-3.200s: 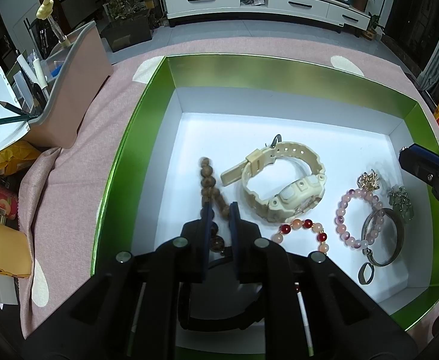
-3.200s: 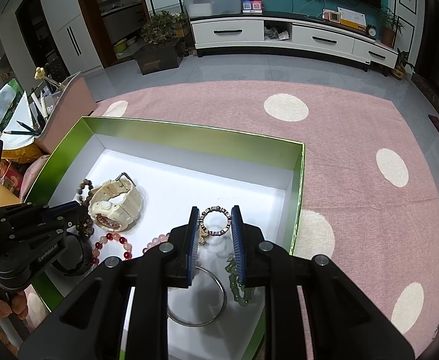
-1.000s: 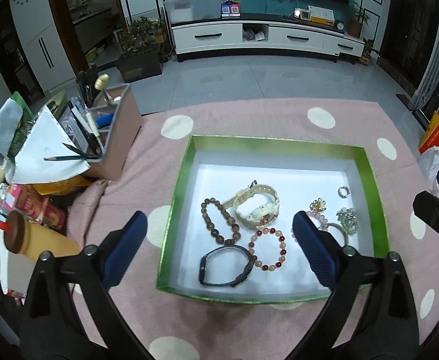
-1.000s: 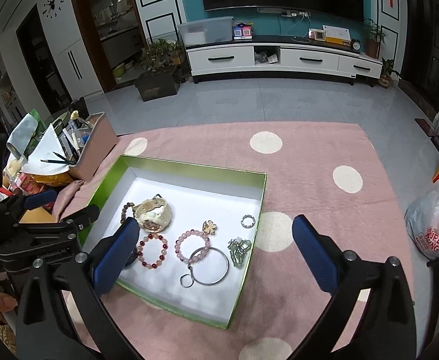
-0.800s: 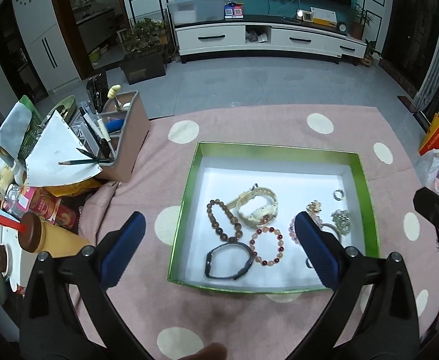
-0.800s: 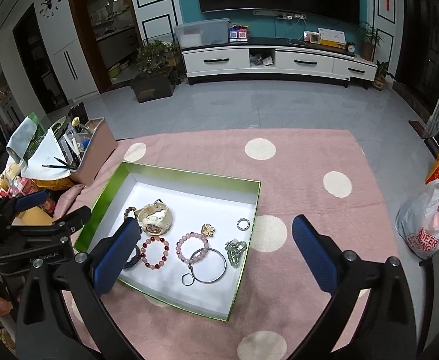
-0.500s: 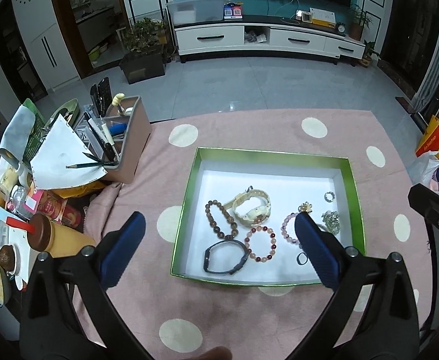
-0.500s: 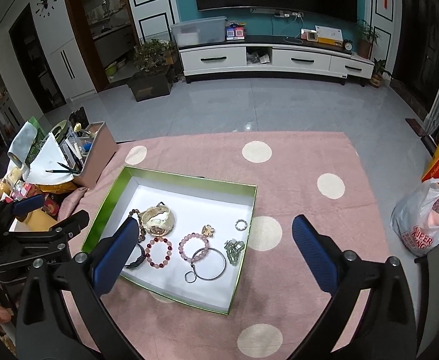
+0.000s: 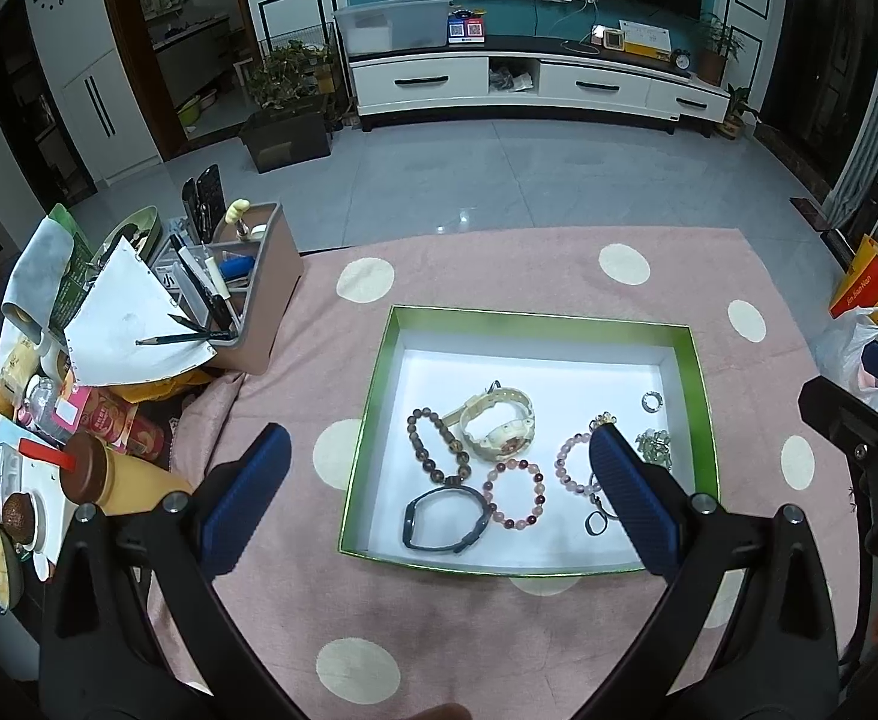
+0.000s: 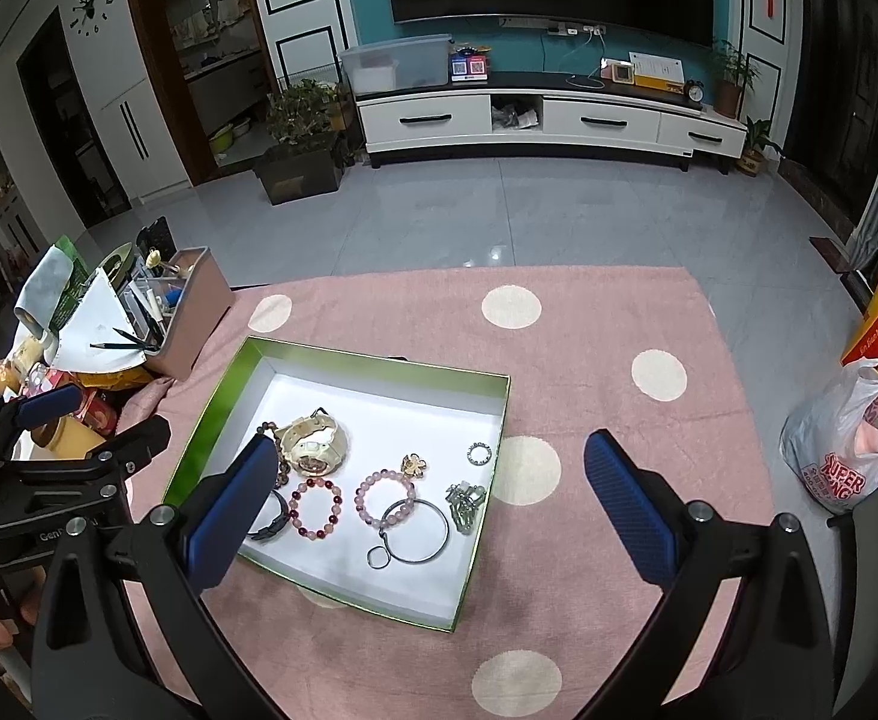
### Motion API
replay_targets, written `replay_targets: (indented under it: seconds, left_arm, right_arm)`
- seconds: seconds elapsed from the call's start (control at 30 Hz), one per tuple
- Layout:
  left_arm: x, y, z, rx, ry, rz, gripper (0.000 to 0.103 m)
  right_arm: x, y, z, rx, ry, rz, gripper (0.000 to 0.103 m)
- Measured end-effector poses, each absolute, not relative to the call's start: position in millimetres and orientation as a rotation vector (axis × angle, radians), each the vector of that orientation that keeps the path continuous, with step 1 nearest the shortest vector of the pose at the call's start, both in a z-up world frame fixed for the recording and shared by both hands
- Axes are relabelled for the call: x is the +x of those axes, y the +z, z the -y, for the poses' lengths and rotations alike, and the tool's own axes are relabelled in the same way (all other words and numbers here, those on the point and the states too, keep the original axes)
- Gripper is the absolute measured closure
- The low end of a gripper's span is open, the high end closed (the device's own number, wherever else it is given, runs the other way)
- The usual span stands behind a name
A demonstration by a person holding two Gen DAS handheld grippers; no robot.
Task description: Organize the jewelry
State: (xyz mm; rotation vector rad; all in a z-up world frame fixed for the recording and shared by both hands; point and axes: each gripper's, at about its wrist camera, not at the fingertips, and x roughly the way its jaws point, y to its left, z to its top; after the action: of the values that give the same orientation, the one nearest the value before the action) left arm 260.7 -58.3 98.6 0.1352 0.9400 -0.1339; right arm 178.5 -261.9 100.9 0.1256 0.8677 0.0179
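Tools (image 9: pixel 439 474) raised higher; bag (image 10: pixel 841 450) perhaps "SUPER"

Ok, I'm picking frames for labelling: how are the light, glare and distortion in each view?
Left wrist view: strong fisheye bend, dark corners, the green box white floor bright but the jewelry readable, a glare spot on the floor tiles. Right wrist view: same bending, dim room edges, tile glare again, the cream watch reasonably sharp.

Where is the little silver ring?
In both views, the little silver ring lies apart near the green box's right wall, beyond the green charm cluster.
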Motion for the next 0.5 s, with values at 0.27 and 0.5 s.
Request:
replay_targets:
  seconds: [0.27,0.5]
  left_arm:
    - [264.4,97.0,55.9,0.131,-0.126,-0.944,0.002]
    - [264.8,95.5,55.4,0.131,-0.128,-0.946,0.002]
  right_arm:
    - [178.8,100.3,262.1,0.124,0.017,-0.868,0.001]
    - [180.2,96.7,263.8,0.125,0.014,-0.876,0.001]
